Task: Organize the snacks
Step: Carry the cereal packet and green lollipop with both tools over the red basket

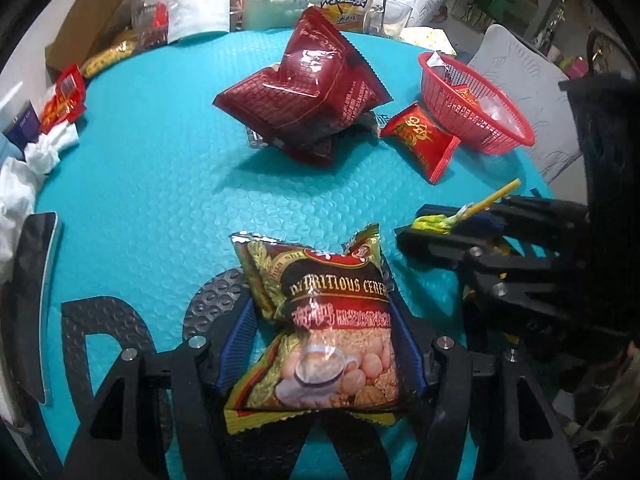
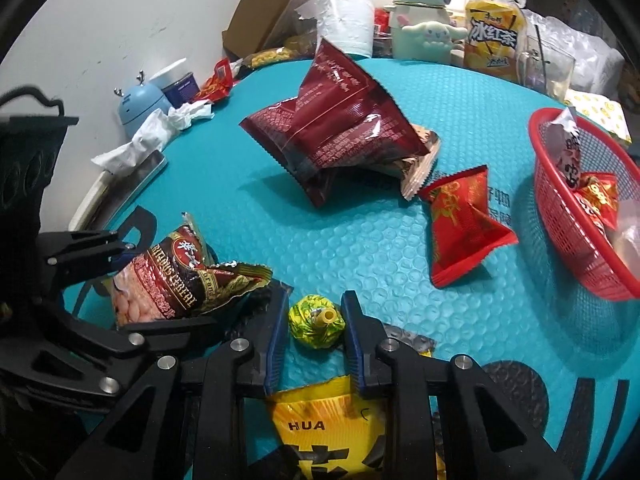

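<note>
teal worktop (image 1: 152, 184): left tool (image 1: 320, 344) grips cereal bag (image 1: 324, 328); right tool (image 2: 316, 320) clamps lollipop (image 2: 316, 322); basket (image 2: 560, 216) near.

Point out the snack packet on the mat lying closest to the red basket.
The bright red packet with gold print lies beside the red basket; the dark maroon bag sits farther off.

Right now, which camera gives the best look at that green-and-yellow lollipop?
The right wrist view: the lollipop sits centred between the right claw's pads, wrapper and stick end clear. The left wrist view shows it sideways at the edge, stick poking out.
</note>
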`<state>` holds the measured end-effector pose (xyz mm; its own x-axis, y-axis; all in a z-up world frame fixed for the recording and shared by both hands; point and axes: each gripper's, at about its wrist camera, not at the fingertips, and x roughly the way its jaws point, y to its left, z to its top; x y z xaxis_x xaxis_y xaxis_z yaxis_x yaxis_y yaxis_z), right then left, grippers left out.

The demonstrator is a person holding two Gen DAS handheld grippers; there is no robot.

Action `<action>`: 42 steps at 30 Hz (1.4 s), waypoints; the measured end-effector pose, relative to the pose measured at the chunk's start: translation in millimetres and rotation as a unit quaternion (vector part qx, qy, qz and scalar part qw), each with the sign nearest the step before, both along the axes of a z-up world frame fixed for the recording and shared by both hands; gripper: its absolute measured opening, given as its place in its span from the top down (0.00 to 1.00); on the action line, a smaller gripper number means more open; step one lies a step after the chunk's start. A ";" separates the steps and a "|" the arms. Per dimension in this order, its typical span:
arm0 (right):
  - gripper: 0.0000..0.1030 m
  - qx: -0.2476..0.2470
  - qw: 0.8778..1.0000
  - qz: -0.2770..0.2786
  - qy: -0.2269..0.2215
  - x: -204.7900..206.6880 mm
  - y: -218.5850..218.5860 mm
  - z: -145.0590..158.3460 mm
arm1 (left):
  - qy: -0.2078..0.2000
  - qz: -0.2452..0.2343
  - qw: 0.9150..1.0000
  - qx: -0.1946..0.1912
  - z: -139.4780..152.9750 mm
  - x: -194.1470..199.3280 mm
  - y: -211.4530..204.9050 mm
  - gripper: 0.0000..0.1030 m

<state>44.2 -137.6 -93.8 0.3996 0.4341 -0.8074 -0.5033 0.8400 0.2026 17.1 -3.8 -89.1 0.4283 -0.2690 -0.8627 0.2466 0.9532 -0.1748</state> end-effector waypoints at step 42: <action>0.74 0.083 0.995 -0.044 -0.022 -73.6 -35.5 30.1 | -0.060 -0.016 0.996 -0.060 42.1 -47.1 -12.2 0.51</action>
